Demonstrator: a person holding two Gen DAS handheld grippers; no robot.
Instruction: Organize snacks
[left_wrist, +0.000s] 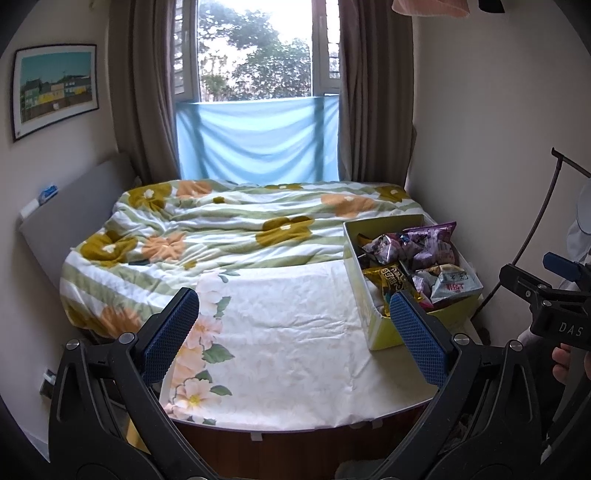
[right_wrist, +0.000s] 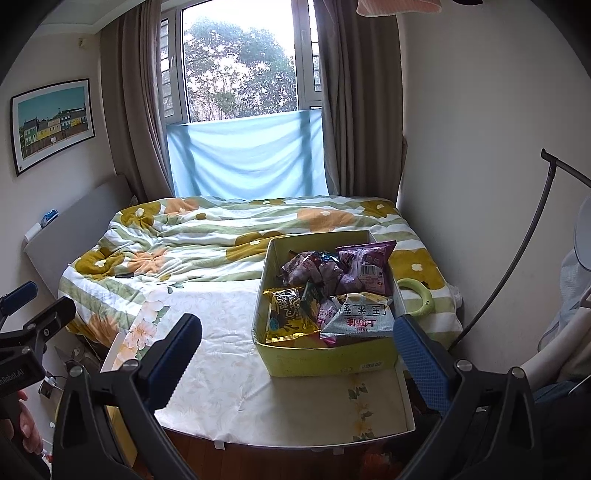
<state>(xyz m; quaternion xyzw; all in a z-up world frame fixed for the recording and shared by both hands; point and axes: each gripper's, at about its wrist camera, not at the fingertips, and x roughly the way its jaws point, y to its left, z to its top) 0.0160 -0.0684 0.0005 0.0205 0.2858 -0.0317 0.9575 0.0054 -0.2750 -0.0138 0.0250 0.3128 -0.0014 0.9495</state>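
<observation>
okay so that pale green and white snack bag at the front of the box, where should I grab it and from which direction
Grip the pale green and white bag by its raised top edge, coming from above with the right gripper, which looks nearest. It lies tilted on top of the pile in the yellow-green box, so that edge is free, while the box's front wall blocks a low frontal approach.

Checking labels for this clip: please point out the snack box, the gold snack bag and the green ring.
snack box (right_wrist: 325, 360): right wrist view, front wall.
gold snack bag (right_wrist: 290, 314): right wrist view, middle of its face.
green ring (right_wrist: 421, 308): right wrist view, right curve.
</observation>
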